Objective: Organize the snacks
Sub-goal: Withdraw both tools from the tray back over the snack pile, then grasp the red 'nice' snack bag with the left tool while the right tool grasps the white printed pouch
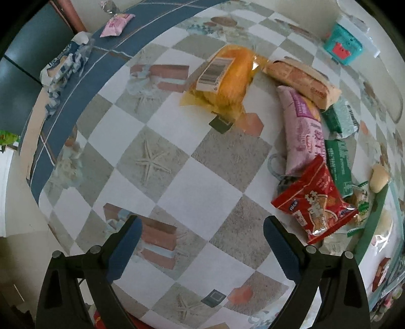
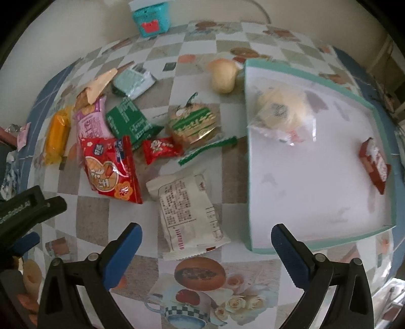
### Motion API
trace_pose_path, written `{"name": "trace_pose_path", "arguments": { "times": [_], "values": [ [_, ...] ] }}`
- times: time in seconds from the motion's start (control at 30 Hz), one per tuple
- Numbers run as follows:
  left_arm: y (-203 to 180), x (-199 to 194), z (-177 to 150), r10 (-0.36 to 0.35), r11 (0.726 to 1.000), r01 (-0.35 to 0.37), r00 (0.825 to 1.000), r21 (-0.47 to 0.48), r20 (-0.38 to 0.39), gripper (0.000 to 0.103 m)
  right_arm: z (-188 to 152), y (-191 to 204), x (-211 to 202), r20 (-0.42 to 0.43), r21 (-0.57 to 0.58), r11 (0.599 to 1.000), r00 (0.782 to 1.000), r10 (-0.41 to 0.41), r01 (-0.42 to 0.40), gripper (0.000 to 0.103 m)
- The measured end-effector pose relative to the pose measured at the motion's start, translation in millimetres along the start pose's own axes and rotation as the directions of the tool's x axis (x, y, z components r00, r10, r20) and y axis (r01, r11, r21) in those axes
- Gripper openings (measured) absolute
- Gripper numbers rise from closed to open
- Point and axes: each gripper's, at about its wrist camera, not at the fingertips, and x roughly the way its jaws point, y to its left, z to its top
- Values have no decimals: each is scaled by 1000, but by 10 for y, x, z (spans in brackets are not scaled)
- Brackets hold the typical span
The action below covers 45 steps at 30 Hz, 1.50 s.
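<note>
Snack packs lie on a checkered tablecloth. In the right wrist view a white pack [image 2: 188, 210] lies just ahead of my open, empty right gripper [image 2: 206, 230], with a red pack [image 2: 110, 168], a small red pack [image 2: 159, 149], green packs [image 2: 130, 121], a green-striped biscuit pack [image 2: 195, 124], a pink pack [image 2: 91, 121] and an orange pack [image 2: 57, 134] beyond. A teal-rimmed white tray [image 2: 249, 177] holds a wrapped bun [image 2: 281, 114] and a red-brown bar [image 2: 374, 164]. My left gripper [image 1: 201, 227] is open and empty over bare cloth, left of the red pack [image 1: 315, 205], pink pack [image 1: 303, 134] and orange pack [image 1: 225, 76].
A teal box [image 2: 150, 17] stands at the table's far edge; it also shows in the left wrist view [image 1: 343, 48]. A loose bun [image 2: 222, 76] lies by the tray's far corner. A pink pack [image 1: 116, 24] and a blue-white wrapper [image 1: 63, 65] lie at the table's left edge.
</note>
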Motion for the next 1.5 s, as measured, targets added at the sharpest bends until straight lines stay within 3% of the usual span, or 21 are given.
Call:
{"name": "trace_pose_path", "arguments": {
  "times": [0.13, 0.47, 0.63, 0.77, 0.9, 1.3, 1.5],
  "values": [
    [31, 119, 24, 4, 1000, -5, 1000, -19, -31, 96, 16, -5, 103, -36, 1, 1000, 999, 17, -17, 103],
    [-20, 259, 78, 27, 1000, -28, 999, -13, -47, 96, 77, 83, 68, -6, -50, 998, 1000, 24, -24, 102],
    [-70, 225, 137, 36, 999, -37, 999, -16, -33, 96, 115, 85, 21, 16, -36, 999, 1000, 20, -19, 91],
    [-62, 198, 163, 35, 999, -36, 999, -20, -29, 96, 157, 100, -125, 58, -49, 998, 998, 39, -36, 91],
    [-32, 132, 188, 31, 999, -32, 999, -18, -25, 96, 138, 230, -93, 44, -94, 994, 997, 59, -54, 88],
    [20, 77, 192, 7, 1000, -8, 1000, -27, -17, 96, 105, 281, 236, -24, -121, 992, 999, 42, -45, 87],
    [-4, 22, 209, 7, 1000, -7, 1000, -11, -3, 96, 88, 197, 318, -17, -150, 988, 1000, -23, 20, 86]
  ]
}}
